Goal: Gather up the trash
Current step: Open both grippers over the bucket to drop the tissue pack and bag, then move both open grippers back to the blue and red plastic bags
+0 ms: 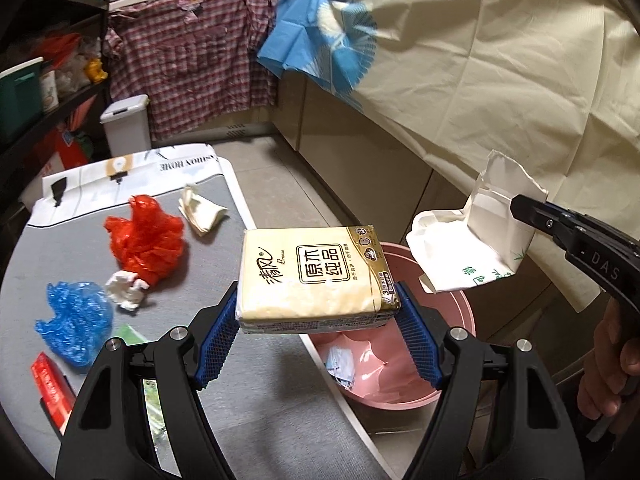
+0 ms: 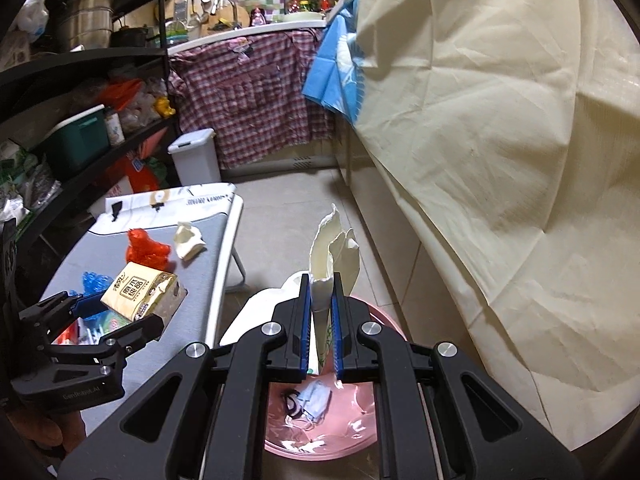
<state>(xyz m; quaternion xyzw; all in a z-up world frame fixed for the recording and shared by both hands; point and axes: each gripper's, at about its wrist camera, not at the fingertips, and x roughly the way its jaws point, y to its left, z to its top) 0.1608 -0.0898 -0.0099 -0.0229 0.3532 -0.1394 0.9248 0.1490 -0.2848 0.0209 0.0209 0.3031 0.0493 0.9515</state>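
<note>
**Holding a tissue pack and a crumpled wrapper at the pink bin**

Gripping a cream-and-gold tissue pack [image 1: 316, 276], the left gripper [image 1: 316, 308] has its blue-padded fingers [image 1: 218, 340] spread wide, one pad pressed on each short side of the pack. In the left wrist view the pack sits at frame centre, above the right edge of the grey table [image 1: 248, 420] and beside the rim of the pink bin [image 1: 464, 316], which stands on the floor at lower centre-right.

The right gripper [image 2: 321, 328] is nearly closed, its two pads pinching a white crumpled paper wrapper [image 2: 334, 252] that sticks up between them. In the right wrist view the wrapper hangs over the bin, which fills the lower centre of that frame; a light-blue face mask [image 2: 316, 398] and other scraps lie on the bin's bottom. In the left wrist view the same wrapper shows at centre-right, with green print on its lower part, held out above the bin's far rim, and part of a hand [image 1: 612, 364] shows at the right edge.

Other litter lies on the table, toward the left of the left wrist frame: a red plastic bag [image 1: 146, 240] at centre-left, a white paper wad [image 1: 126, 290] touching its lower edge, a blue plastic bag [image 1: 74, 322] below that, a cream crumpled napkin [image 1: 200, 210] to the upper right of the red bag, and a red packet [image 1: 52, 392] at the lower-left edge. A white lidded bin [image 1: 126, 124] stands on the floor beyond the table, in the upper left.
</note>
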